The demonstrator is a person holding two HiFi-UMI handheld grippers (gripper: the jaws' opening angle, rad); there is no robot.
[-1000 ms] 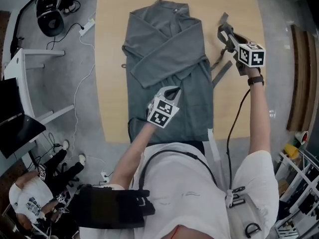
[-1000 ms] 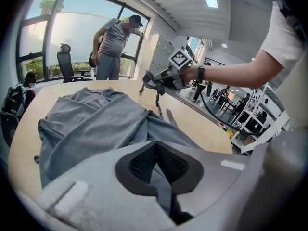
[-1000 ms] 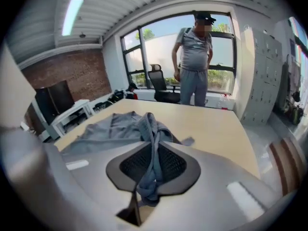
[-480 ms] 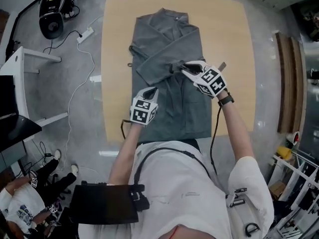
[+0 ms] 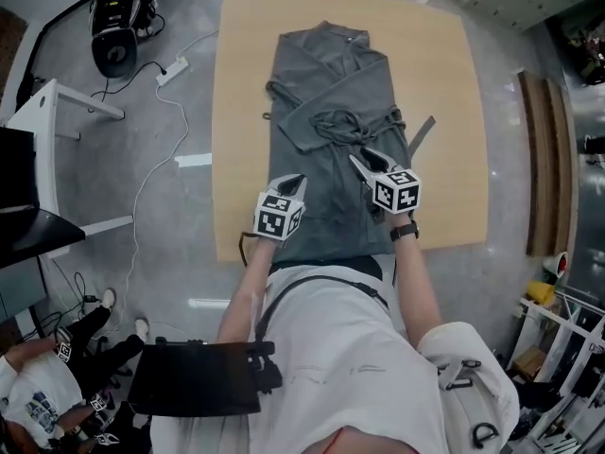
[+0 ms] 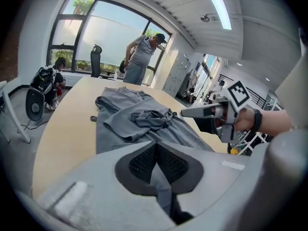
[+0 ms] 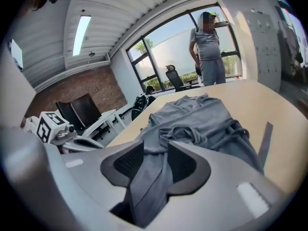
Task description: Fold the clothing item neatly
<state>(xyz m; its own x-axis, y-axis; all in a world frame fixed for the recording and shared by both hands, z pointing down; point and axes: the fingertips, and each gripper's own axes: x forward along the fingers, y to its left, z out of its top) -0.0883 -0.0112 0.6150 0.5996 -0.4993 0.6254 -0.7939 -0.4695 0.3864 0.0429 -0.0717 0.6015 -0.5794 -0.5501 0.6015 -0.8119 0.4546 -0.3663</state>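
Note:
A grey robe lies spread along the wooden table, sleeves crossed over its middle. Its belt sits bunched on the chest, with one end trailing onto the table at the right. My left gripper is over the robe's lower left part, shut on a thin fold of the grey cloth. My right gripper hovers over the lower right part; its jaws have just been opening, and a strip of grey cloth still runs loosely between the parted pads.
A person stands at the table's far end. A black bag and cables lie on the floor at the left, beside a white desk. Wooden boards lie on the floor at the right.
The right gripper swept from the table's right edge over the robe, left the belt bunched on the chest, then drew back toward me. The left gripper slid left along the robe's lower part.

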